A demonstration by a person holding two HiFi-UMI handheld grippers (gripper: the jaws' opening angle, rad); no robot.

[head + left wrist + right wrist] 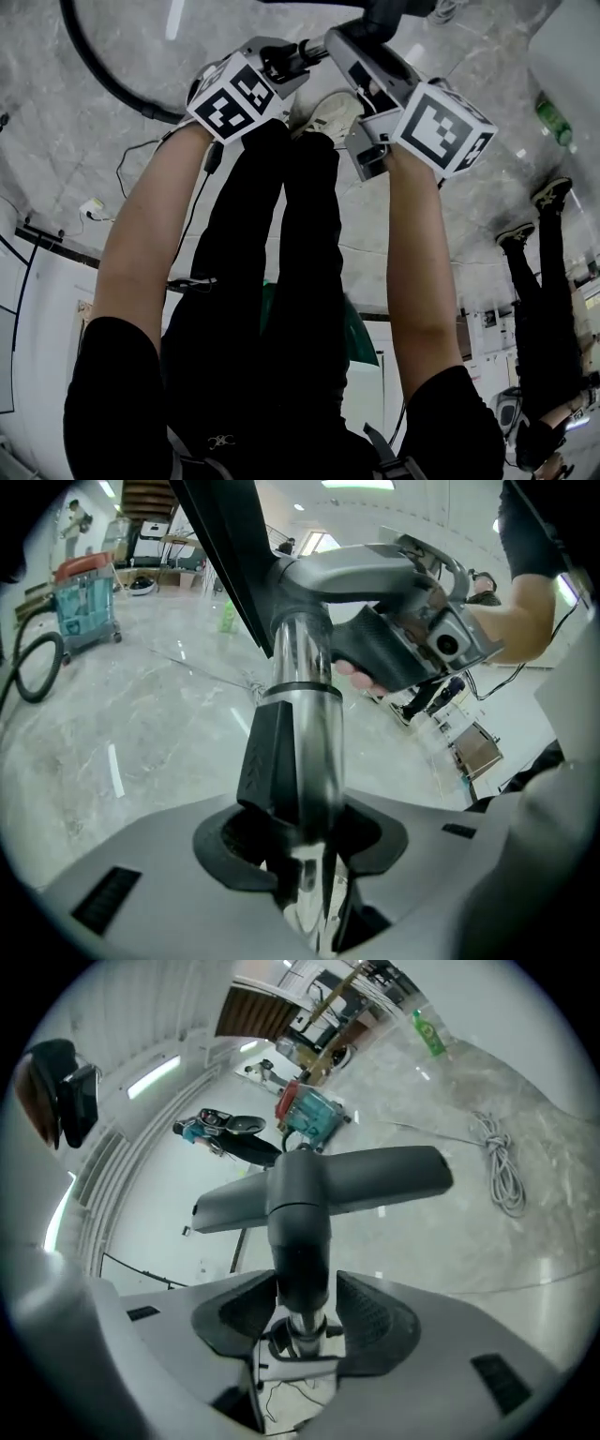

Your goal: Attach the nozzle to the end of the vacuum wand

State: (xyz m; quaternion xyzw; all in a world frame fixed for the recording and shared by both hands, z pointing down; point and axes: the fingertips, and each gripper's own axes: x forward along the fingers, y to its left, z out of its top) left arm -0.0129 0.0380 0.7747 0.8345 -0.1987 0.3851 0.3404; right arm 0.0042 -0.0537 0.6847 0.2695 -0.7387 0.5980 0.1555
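Note:
In the left gripper view a shiny metal vacuum wand [305, 682] runs up between the jaws of my left gripper [302, 761], which is shut on it. The wand's far end meets the grey elbow neck [352, 569] of the nozzle, where the right gripper [441, 639] holds on. The right gripper view shows the grey T-shaped nozzle [323, 1185] crosswise in the air, and my right gripper [300, 1297] is shut on its neck. In the head view both grippers, left [292, 58] and right [342, 45], meet tip to tip above the person's shoes.
A black hose [103, 66] curves over the marble floor at upper left. A green bottle [553, 117] stands at right, near another person [534, 309]. A white cable [502, 1166] lies coiled on the floor. A blue-and-red cart [84, 602] stands further off.

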